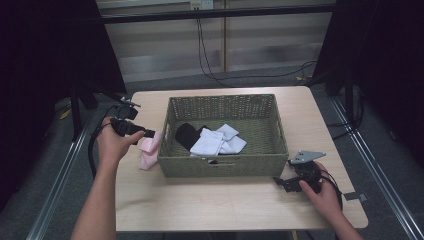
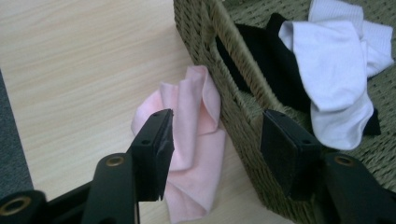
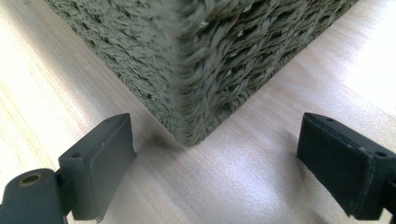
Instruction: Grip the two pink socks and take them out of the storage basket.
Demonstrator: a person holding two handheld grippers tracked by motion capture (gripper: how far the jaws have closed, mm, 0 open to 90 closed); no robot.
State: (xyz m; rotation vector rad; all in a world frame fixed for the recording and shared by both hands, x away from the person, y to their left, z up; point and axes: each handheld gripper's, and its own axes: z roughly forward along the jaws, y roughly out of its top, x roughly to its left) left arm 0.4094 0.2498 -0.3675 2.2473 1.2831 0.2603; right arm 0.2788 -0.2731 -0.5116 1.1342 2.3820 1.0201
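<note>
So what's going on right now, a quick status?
Left gripper open over pink cloth, not gripping. Cloth on table, against basket outer wall. Right gripper open, empty, at basket corner. Basket wall crowds one left jaw.

Both arms are bare up to the bottom of the high view, no sleeves or gloves anywhere. The left claw (image 1: 150, 134) is a matte black plastic two-jaw thing with a black cable looping off its back. Up close, each jaw ends in a flat rectangular black pad (image 2: 164, 140), with small screw holes along the edge and brass-coloured rivets (image 2: 114, 161) at the pivots. The right claw (image 1: 279, 182) is the same black build, wearing a grey three-cornered plate (image 1: 306, 157) with little holes on top, and it has the same brass eyelet (image 3: 31, 179).
</note>
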